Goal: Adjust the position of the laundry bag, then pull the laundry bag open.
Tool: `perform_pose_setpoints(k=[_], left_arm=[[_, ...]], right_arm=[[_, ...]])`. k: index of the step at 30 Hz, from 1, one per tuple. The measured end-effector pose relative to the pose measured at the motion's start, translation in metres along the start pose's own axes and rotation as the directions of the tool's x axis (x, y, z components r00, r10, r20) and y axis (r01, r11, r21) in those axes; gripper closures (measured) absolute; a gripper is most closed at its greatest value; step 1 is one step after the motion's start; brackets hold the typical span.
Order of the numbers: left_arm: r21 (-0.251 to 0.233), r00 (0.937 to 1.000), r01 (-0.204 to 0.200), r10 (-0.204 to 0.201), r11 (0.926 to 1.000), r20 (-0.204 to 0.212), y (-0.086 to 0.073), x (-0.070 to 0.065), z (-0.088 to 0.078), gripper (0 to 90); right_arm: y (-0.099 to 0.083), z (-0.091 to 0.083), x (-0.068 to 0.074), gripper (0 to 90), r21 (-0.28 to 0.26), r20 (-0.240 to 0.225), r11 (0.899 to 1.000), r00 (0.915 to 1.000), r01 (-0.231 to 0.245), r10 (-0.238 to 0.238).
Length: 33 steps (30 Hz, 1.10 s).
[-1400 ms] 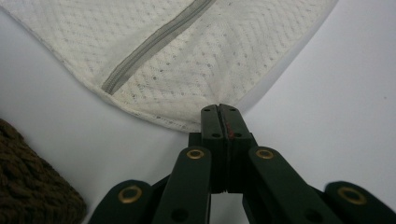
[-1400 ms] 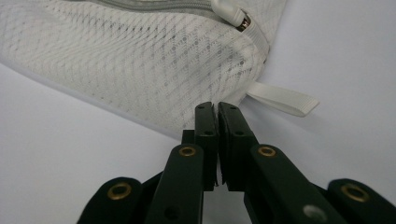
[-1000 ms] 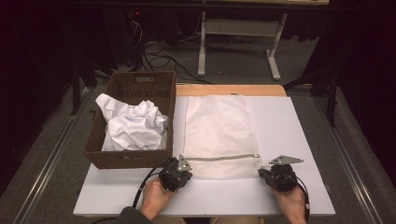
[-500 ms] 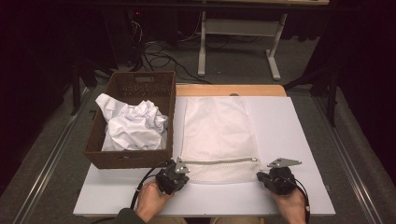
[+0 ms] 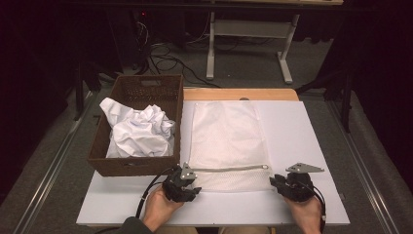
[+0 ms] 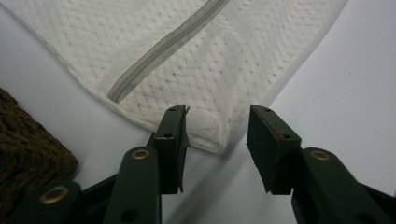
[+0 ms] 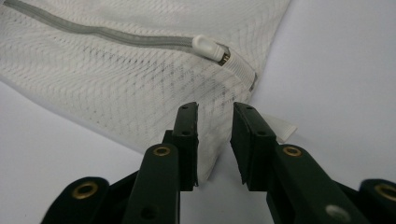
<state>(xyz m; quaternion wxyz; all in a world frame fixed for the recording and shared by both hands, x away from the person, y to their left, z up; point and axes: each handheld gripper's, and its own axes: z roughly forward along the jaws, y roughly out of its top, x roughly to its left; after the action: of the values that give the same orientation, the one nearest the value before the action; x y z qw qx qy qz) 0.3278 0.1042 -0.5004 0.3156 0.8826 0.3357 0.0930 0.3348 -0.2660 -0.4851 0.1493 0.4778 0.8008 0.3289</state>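
Both sets of jaws have just been opening; the hands have not shifted since the earlier frames. We find the mesh laundry bag [image 5: 228,141] flat on the white table [image 5: 311,136], beside the basket [image 5: 141,165]. Left gripper [image 6: 218,135] and right gripper [image 7: 214,135] are released, each straddling a near bag corner without pressing. Risk, in our judgement: withdrawing could snag loose mesh and drag the bag askew.

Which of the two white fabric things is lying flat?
The mesh laundry bag with the grey zip, spread flat on the table; the white cloth sits crumpled in the basket.
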Motion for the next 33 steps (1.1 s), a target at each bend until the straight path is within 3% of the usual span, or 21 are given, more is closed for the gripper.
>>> perform_pose_setpoints(k=[10, 27, 33], left_arm=[[-0.016, 0.9999, 0.010, -0.010, 0.9998, 0.001, 0.000, 0.002, 0.001, 52.4], [-0.006, 0.9998, 0.021, -0.020, 0.9998, 0.005, 0.001, 0.004, 0.009, 50.9], [-0.014, 1.0000, 0.009, -0.009, 0.9999, 0.000, 0.000, 0.003, 0.010, 49.8]], right_arm=[[0.000, -0.001, 0.002, 83.2, -0.010, -0.006, 1.000, 0.9997, 0.023, -0.023], [0.007, 0.001, -0.007, 85.5, -0.053, 0.005, 0.998, 0.9999, -0.016, 0.016], [0.021, 0.007, -0.009, 86.9, -0.087, 0.000, 0.996, 0.9995, -0.032, 0.032]])
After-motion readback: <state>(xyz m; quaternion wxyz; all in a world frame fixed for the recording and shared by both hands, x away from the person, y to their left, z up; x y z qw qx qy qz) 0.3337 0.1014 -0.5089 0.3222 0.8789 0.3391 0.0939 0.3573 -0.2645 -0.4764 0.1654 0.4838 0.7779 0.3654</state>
